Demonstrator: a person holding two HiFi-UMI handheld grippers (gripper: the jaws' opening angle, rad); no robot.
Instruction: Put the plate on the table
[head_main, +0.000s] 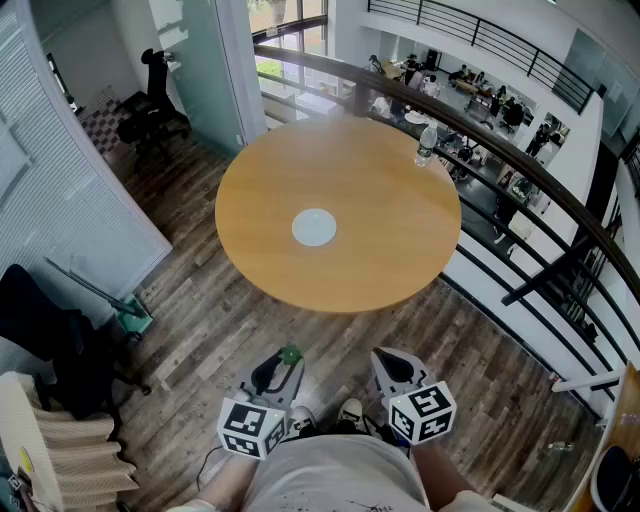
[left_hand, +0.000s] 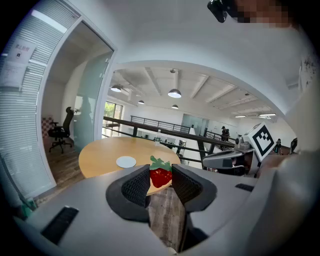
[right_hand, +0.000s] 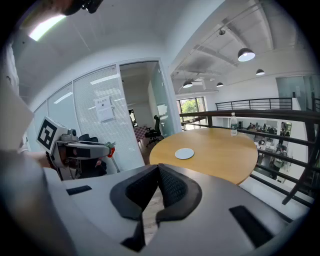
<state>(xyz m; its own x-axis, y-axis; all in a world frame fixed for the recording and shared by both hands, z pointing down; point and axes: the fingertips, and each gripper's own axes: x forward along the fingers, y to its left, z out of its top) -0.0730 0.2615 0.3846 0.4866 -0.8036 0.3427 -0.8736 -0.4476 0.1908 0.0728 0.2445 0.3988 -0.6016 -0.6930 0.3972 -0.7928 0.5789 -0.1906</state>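
Planks of dark wood floor (head_main: 200, 310) run under a round wooden counter (head_main: 380, 250) in the head view. The white plate (head_main: 314, 227) lies flat near the counter's middle, and a water bottle (head_main: 426, 146) stands upright near the far edge. A black railing (head_main: 520, 170) curves just behind the counter, with a lower level and small figures of people beyond it. An office chair (head_main: 150, 105) stands at upper left, and slatted blinds (head_main: 60, 200) cover the left wall. The left claw (head_main: 278, 372) and right claw (head_main: 392, 368) hang low by the person's body, side by side and well apart from the counter. Whatever supports the counter is hidden under its top. Only a green tuft shows at the left claw's tip.

The left gripper view shows that tuft belongs to a red strawberry (left_hand: 160, 176). Both pads press on its sides, so the jaws stand fairly wide around it. The counter and plate lie beyond, under round ceiling lamps (left_hand: 174, 93). The right claw's marker cube shows at the right edge.

In the right gripper view the right claw's jaws meet at their tips with nothing between them. The plate sits on the counter ahead, with the bottle near the railing. The left claw is partly cut off at the left.
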